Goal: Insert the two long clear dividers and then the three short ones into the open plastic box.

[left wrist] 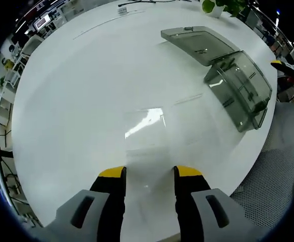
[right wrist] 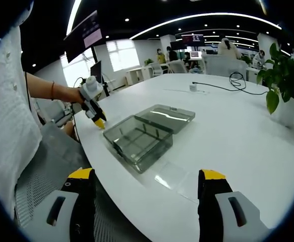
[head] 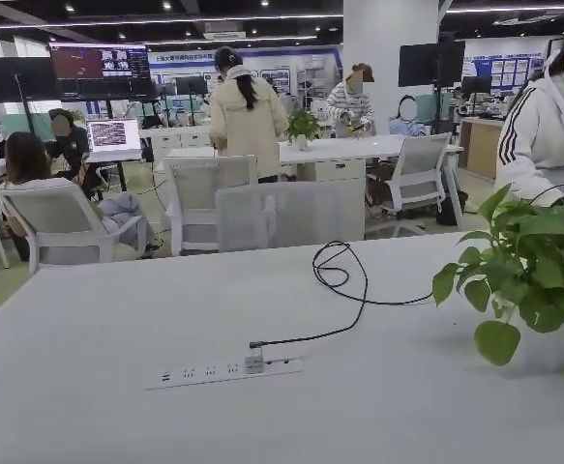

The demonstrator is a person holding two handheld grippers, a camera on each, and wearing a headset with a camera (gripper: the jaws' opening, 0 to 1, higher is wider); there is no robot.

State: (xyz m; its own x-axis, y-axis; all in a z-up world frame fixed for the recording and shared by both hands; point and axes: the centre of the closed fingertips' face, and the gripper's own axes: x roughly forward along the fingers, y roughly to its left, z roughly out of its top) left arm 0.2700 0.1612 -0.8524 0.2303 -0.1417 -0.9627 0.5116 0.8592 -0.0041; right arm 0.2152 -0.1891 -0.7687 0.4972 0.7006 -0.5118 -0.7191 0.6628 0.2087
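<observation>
Left claw (left wrist: 149, 172) parted, right claw (right wrist: 147, 175) wide, both apparently empty. Come in low and pinch the flat clear plastic divider (right wrist: 178, 183) by its edge, beside the smoky open plastic box (right wrist: 136, 142).

The right gripper (right wrist: 147, 174), grey with black, yellow-tipped jaws spread wide, hangs over the near edge of the white round-edged table (right wrist: 227, 131). Flat clear plastic dividers (right wrist: 174, 180) lie between the jaws. Just beyond sits the smoky transparent plastic box (right wrist: 136, 141), its lid laid open. The left gripper (right wrist: 101, 122) hovers near the box.
</observation>
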